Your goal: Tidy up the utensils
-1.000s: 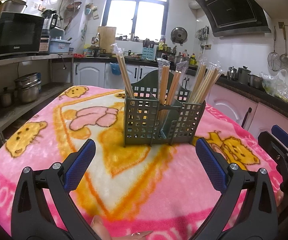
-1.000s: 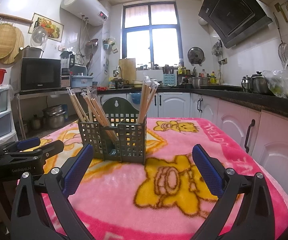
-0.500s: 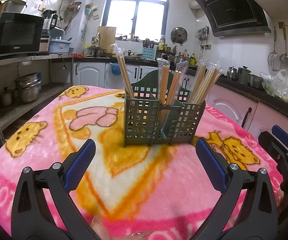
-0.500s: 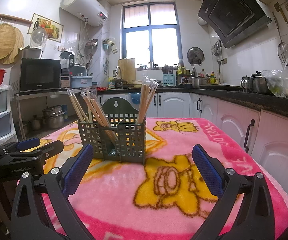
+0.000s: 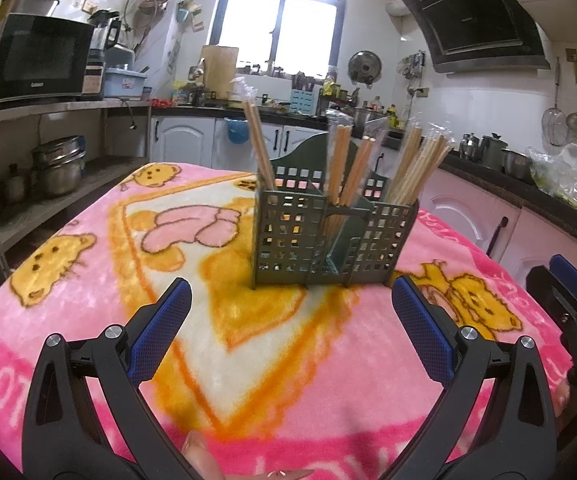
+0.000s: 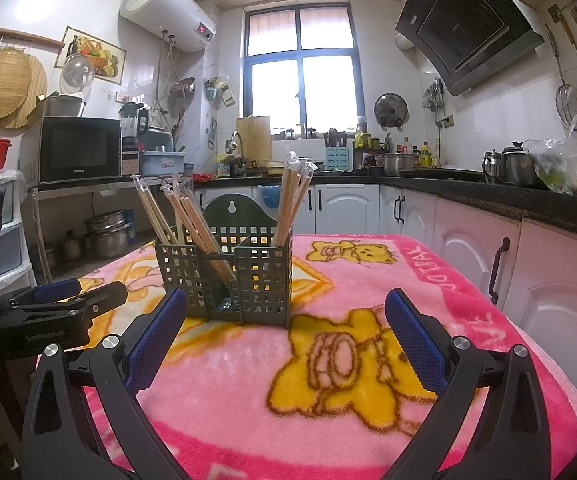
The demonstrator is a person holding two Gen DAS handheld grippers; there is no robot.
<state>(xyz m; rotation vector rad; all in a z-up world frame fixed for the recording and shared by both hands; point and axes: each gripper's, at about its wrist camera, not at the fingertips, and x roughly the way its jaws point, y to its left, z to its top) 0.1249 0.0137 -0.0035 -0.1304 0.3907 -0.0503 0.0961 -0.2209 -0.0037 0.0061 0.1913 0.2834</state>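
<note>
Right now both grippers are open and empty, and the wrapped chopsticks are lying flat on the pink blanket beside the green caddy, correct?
Not quite. The wrapped chopsticks stand leaning inside the green caddy, as the right wrist view shows. The left gripper and right gripper are open and empty.

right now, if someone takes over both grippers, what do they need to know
Left gripper: open, empty, hovering over the pink blanket, short of the holder.
Right gripper: open, empty, also short of the holder.
Green utensil holder: upright mid-table, apart from both grippers.
Wrapped chopsticks: all seen stand in the holder, leaning in separate bunches across its compartments.
Done: no loose utensils show on the blanket.
Left: apparently little; perhaps check the table outside the views, then back off.
</note>
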